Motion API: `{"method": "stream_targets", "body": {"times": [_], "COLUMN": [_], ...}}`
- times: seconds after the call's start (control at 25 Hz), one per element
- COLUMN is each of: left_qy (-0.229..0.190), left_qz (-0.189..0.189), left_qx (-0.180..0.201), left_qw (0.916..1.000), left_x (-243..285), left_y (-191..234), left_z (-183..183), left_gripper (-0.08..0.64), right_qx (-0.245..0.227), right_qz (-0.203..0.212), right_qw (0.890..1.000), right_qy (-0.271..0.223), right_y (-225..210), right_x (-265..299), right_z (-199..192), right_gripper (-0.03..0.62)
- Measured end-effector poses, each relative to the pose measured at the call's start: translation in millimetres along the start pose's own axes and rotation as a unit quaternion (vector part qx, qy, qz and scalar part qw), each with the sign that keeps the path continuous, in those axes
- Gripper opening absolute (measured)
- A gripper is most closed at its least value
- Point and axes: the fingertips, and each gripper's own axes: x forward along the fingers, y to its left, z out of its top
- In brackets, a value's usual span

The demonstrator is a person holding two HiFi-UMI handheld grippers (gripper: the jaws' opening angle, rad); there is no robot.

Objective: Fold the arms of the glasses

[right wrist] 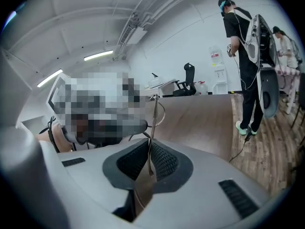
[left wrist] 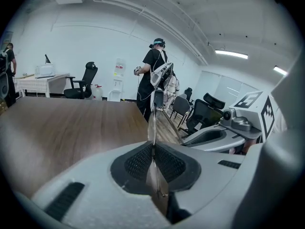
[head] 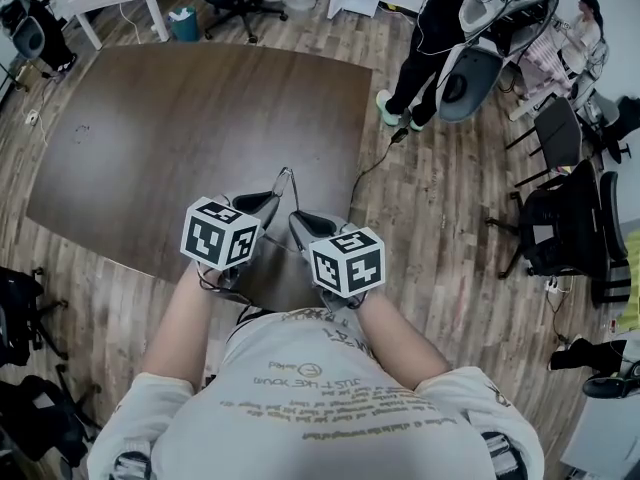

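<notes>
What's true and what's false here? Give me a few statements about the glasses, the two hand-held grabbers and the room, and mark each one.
1. The left gripper and the right gripper are both shut on the glasses. True.
2. The glasses lie flat on the table. False: they are held up off it, between the two grippers.
3. The table top is white. False: it is dark brown.
4. A person in black clothes stands on the wooden floor near the table's far corner. True.
</notes>
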Motion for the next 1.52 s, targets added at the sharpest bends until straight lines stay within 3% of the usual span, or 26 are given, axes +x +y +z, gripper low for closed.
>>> {"method": "stream_targets", "body": {"times": [0.48,1.12,1.52], "left_qy": [-0.001,-0.013,-0.02], "left_qz": [-0.011,-0.033,-0.053], "left_qx": [0.011,-0.01,-0.014], "left_qw": [0.9999,0.9993,0.9983], "left_x": [6.4,2.0,1.8], "left_y": [-4.8,-9.4,-14.3], "left_z": [4.8,8.8,14.7], "left_gripper": [0.035,0.035,0.035], "right_qx": [0.014,0.026,0.016], "right_qz": [0.011,0.052,0.056], "right_qw": [1.0,0.998,0.998], "right_qy": [0.003,-0.013,-0.025], "right_y": [1.1,12.0,15.3], "right_x": [7.6,11.7,10.6], "right_z": [-0.6,5.6,10.3], "right_gripper": [0.032,0.032,0.038]}}
